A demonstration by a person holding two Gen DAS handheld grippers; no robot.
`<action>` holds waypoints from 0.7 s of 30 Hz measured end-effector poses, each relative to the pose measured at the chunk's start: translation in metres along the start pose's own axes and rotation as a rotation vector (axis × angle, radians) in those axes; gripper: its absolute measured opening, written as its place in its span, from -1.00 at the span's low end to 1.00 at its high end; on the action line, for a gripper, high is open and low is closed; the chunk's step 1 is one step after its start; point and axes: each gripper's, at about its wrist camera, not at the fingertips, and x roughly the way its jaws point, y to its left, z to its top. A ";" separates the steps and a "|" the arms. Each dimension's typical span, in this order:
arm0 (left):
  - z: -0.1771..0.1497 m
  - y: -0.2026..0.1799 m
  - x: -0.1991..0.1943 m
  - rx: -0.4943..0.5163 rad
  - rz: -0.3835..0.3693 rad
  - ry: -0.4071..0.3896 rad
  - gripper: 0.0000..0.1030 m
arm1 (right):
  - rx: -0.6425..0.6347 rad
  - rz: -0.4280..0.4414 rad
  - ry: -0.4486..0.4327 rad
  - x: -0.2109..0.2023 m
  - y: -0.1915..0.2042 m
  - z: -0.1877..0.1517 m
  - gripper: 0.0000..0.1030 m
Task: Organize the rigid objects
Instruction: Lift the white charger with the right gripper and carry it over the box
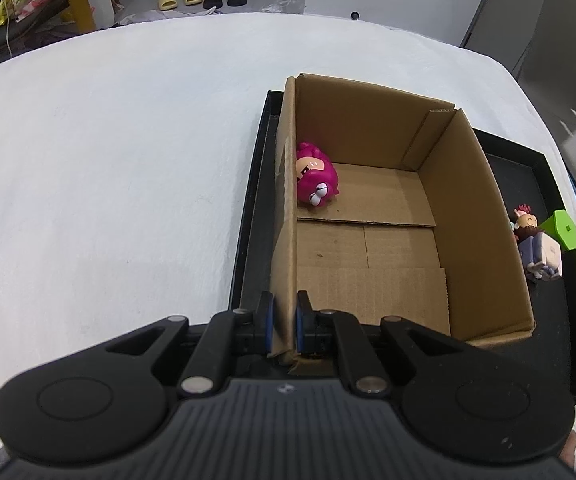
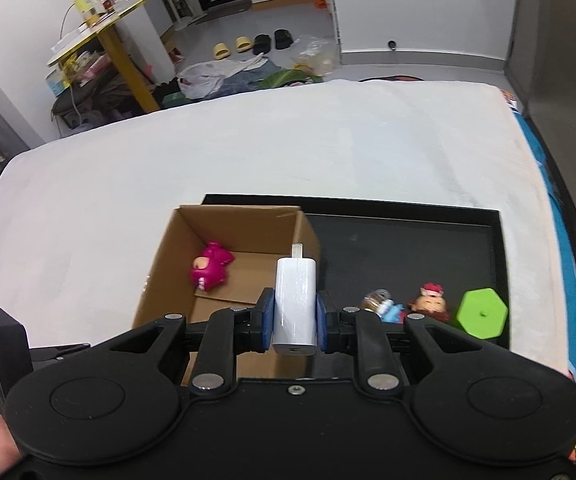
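The cardboard box sits at the left end of the black tray, a pink toy inside it. My left gripper pinches the box's near left wall. My right gripper clamps a white charger above the box's right wall.

Box on tray; toy inside box.
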 end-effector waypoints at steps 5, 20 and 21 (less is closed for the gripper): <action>-0.006 0.006 -0.015 0.005 0.002 0.000 -0.81 | -0.011 0.024 0.014 0.013 0.011 0.002 -0.59; -0.007 -0.002 -0.009 -0.015 -0.013 0.015 -0.81 | -0.021 0.043 0.050 0.060 0.032 0.015 -0.59; -0.007 -0.002 -0.009 -0.013 -0.012 0.016 -0.81 | -0.020 0.043 0.051 0.064 0.033 0.017 -0.59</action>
